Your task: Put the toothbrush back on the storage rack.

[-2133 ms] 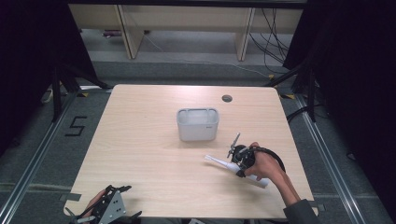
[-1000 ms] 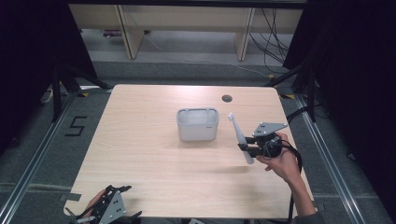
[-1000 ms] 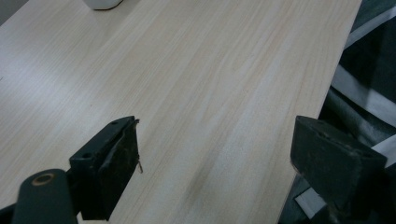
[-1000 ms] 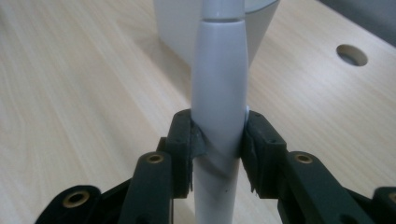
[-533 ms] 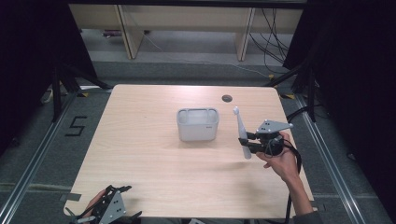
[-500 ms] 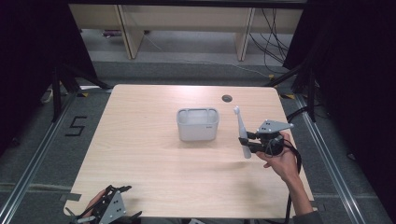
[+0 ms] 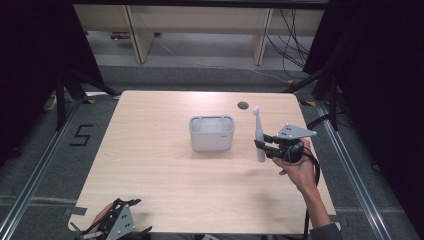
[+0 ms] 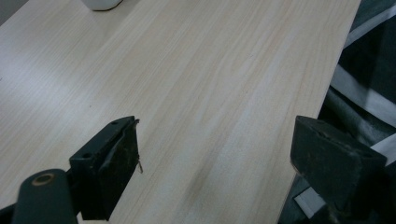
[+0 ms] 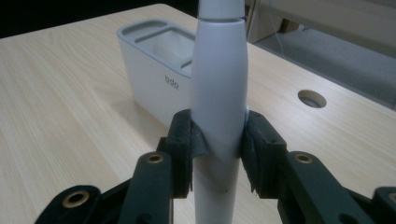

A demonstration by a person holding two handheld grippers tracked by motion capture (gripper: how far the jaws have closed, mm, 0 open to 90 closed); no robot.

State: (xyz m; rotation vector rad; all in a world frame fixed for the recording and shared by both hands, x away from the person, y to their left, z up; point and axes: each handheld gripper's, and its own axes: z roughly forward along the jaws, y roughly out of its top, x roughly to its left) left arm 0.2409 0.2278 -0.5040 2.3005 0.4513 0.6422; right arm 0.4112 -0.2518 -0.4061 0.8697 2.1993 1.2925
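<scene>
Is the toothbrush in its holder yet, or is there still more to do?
Not yet. Done: the toothbrush is off the table. In hand: the right hand-held gripper clamps it upright beside the grey holder. Left: carry it over and probably lower it into a slot.

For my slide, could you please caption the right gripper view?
Right gripper clamps an upright white electric toothbrush in front of a grey holder on the wooden table.

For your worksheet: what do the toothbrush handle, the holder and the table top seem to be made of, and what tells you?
Toothbrush handle: probably plastic, smooth matte pale grey with soft highlights.
Holder: likely moulded matte plastic, rounded edges.
Table top: wood-look, light grain lines; possibly laminate.
</scene>
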